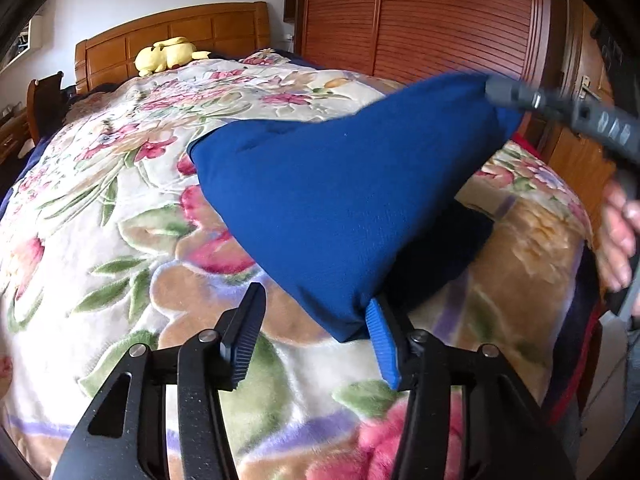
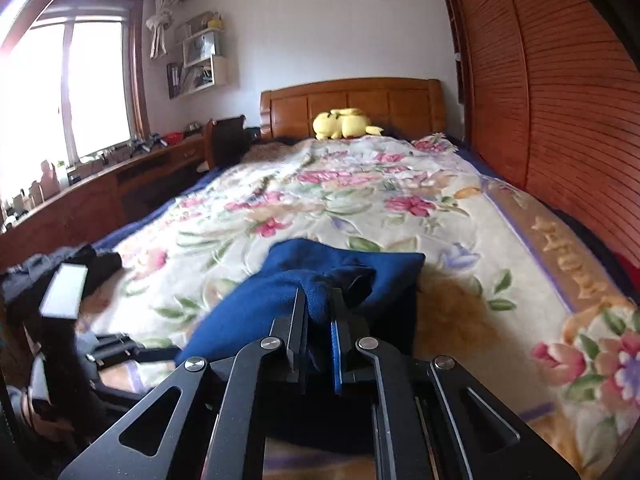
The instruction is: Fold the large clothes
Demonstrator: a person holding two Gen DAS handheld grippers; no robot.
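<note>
Blue garment [image 2: 320, 280] pinched in right claw [image 2: 320, 320] – left claw [image 1: 316, 336] agape

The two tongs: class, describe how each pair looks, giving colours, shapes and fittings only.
Left tongs: black metal linkage arms with triangular cut-outs and silver rivets; one finger has a ribbed black pad, the other a ribbed blue pad. Right tongs: the same black linkage, silver rivets, and one blue-edged finger. No cables or markings show.
</note>
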